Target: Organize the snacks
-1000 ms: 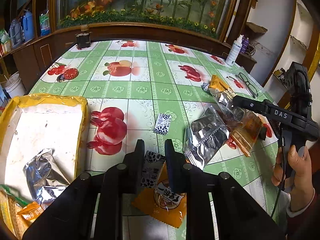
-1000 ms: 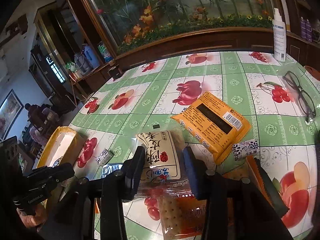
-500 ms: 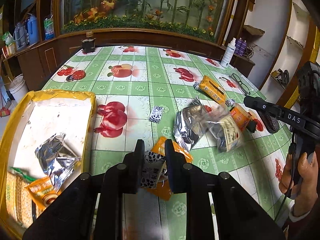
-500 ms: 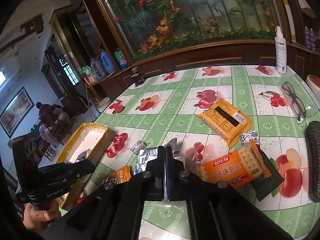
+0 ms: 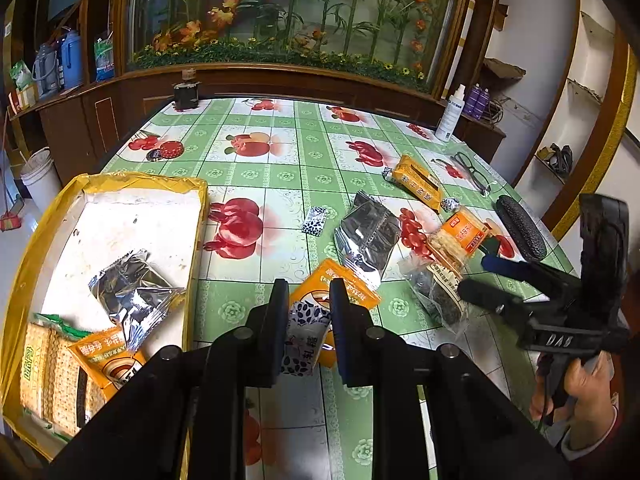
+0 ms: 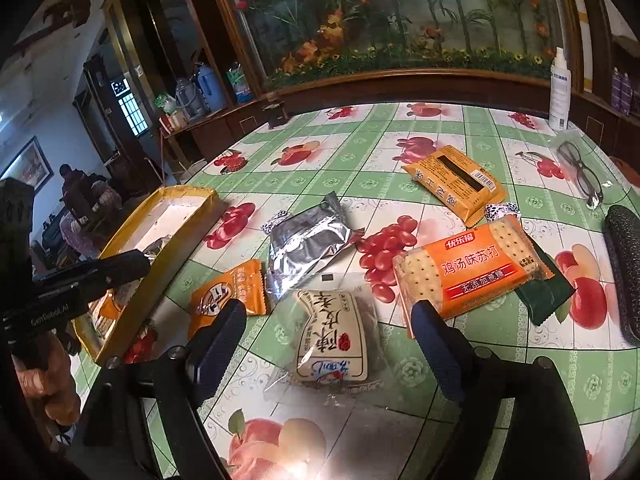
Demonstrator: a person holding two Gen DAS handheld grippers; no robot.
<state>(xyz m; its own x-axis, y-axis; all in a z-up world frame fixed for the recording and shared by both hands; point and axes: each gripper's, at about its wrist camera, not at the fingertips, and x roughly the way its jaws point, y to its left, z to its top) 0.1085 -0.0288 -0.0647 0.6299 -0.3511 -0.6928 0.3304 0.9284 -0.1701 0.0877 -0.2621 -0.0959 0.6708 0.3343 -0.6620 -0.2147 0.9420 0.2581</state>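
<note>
On the big bench (image 5: 280, 176), with its green cloth and red fruit pictures, lie many snacks. At about nine o'clock in the left wrist view sits the yellow box (image 5: 192, 240) with a white floor. Inside it are a silver bag (image 5: 132, 288), a pack of crackers (image 5: 44, 368) and a small orange pack (image 5: 108, 356).

Next in size, near the middle of the right wrist view, is the orange cracker pack (image 6: 468, 272), at about three o'clock. A crinkly silver pack (image 6: 308, 244) lies at about eleven o'clock from the middle. The clear bag with the white label (image 6: 332, 336) lies flat on the bench between the two fingers of the right claw (image 6: 328, 340). That claw is opening, and its blue pads do not touch the bag. A long orange pack (image 6: 456, 180) lies farther back at one o'clock, and a little orange packet (image 6: 228, 296) lies at nine o'clock, just beside the silver pack.

A dark glasses case (image 6: 624, 272) and a pair of glasses (image 6: 580, 172) lie by the right edge. A white spray bottle (image 6: 560, 88) stands at the far side.

Smallest is the little candy with blue spots (image 5: 306, 336). The left claw (image 5: 306, 320) is squeezed tight on it and holds it up above the bench, to the right of the yellow box. One more spotted candy (image 5: 316, 221) lies on the bench at twelve o'clock from it.
</note>
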